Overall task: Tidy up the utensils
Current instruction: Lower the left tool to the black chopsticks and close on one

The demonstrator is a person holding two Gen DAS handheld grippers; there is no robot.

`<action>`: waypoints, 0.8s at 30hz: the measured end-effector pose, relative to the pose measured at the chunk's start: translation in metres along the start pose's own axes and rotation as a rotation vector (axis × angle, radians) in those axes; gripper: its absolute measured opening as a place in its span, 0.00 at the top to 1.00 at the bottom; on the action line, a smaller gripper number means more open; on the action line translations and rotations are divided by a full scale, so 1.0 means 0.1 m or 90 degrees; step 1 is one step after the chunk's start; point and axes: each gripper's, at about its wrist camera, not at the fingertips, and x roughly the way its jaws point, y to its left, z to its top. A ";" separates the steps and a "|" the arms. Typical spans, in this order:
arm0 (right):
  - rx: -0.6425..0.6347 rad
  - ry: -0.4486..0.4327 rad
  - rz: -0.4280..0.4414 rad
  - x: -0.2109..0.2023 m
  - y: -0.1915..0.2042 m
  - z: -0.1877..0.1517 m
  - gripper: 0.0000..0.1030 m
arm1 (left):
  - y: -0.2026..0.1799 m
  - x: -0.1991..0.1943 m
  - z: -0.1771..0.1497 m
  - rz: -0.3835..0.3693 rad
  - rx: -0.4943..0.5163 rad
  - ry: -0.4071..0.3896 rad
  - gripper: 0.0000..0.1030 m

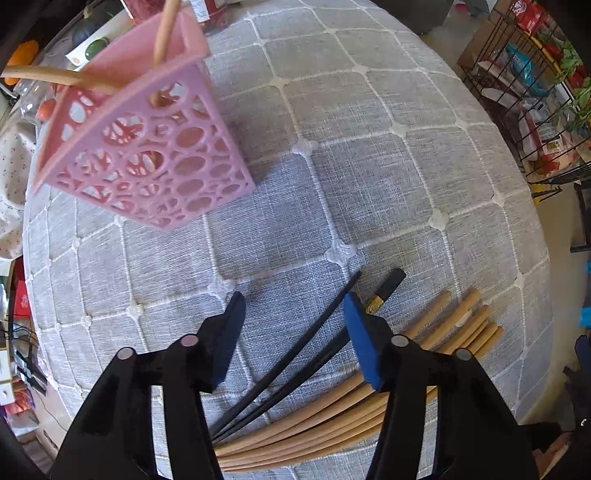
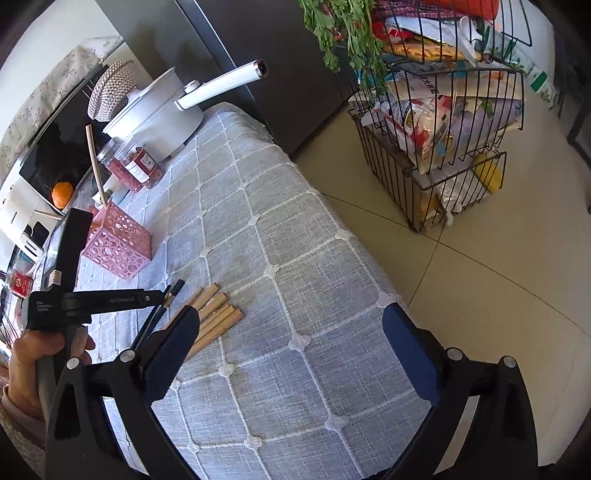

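Note:
A pink perforated holder [image 1: 147, 147] stands on the grey checked tablecloth [image 1: 369, 166], with two wooden chopsticks [image 1: 164, 33] in it. It also shows in the right wrist view [image 2: 118, 245]. My left gripper [image 1: 293, 314] is open, low over two black chopsticks [image 1: 306, 347]. Several wooden chopsticks [image 1: 454, 328] lie just right of it; they show in the right wrist view [image 2: 218, 314] too. My right gripper [image 2: 291, 339] is open and empty above the cloth, right of the chopsticks. The left gripper [image 2: 162, 297] shows there from the side.
A white pot [image 2: 159, 114], a jar of red contents [image 2: 133, 168] and an orange [image 2: 62, 194] stand at the table's far end. A black wire rack [image 2: 443, 129] full of bags stands on the floor to the right. The table edge [image 2: 332, 206] runs diagonally.

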 end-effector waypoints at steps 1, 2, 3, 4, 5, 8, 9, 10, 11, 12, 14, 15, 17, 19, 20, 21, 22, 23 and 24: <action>0.001 0.002 0.001 0.00 0.00 0.00 0.06 | -0.01 0.00 0.00 0.002 0.005 -0.003 0.52; 0.003 0.005 0.002 0.01 -0.01 0.00 0.06 | -0.02 0.00 0.01 0.002 0.008 -0.004 0.54; 0.005 0.006 0.003 0.02 -0.01 0.00 0.06 | -0.03 0.00 0.02 0.002 0.013 -0.004 0.57; 0.007 0.007 0.003 0.02 -0.02 0.00 0.06 | -0.05 -0.01 0.03 0.000 0.019 -0.003 0.61; 0.009 0.006 0.002 0.02 -0.02 0.00 0.06 | -0.09 0.01 0.04 -0.001 0.023 -0.002 0.64; 0.010 0.005 0.001 0.03 -0.01 0.01 0.06 | -0.15 0.01 0.06 -0.015 0.030 0.004 0.74; 0.008 0.006 -0.001 0.04 -0.01 0.00 0.06 | -0.15 0.01 0.06 -0.021 0.030 0.006 0.78; 0.005 0.008 -0.004 0.05 0.00 0.00 0.06 | -0.18 0.02 0.06 -0.022 0.031 0.006 0.80; 0.004 0.010 -0.006 0.06 0.00 0.00 0.06 | -0.18 0.01 0.05 -0.024 0.032 0.005 0.81; 0.004 0.011 -0.007 0.07 0.00 0.00 0.06 | -0.15 0.04 0.03 -0.030 0.032 0.002 0.83; 0.003 0.015 -0.011 0.10 0.00 -0.01 0.06 | -0.09 0.02 -0.04 -0.039 0.029 -0.007 0.86; 0.002 0.015 -0.013 0.10 0.00 0.00 0.06 | -0.06 0.02 -0.07 -0.046 0.027 -0.015 0.87; -0.003 0.013 -0.019 0.11 0.03 -0.01 0.06 | -0.02 0.00 -0.11 -0.051 0.029 -0.030 0.87; -0.008 0.014 -0.021 0.14 0.07 -0.01 0.06 | 0.01 -0.04 -0.18 -0.046 0.036 -0.050 0.88; -0.009 0.014 -0.020 0.14 0.08 -0.02 0.06 | 0.03 -0.06 -0.21 -0.049 0.035 -0.057 0.88; -0.008 0.016 -0.017 0.16 0.09 -0.03 0.06 | 0.06 -0.10 -0.26 -0.056 0.034 -0.073 0.88; -0.007 0.018 -0.013 0.17 0.12 -0.02 0.06 | 0.09 -0.16 -0.31 -0.060 0.034 -0.088 0.89; -0.007 0.020 -0.011 0.19 0.14 -0.01 0.06 | 0.14 -0.25 -0.37 -0.066 0.031 -0.110 0.89; -0.006 0.021 -0.009 0.19 0.17 0.00 0.06 | 0.19 -0.33 -0.41 -0.073 0.027 -0.125 0.89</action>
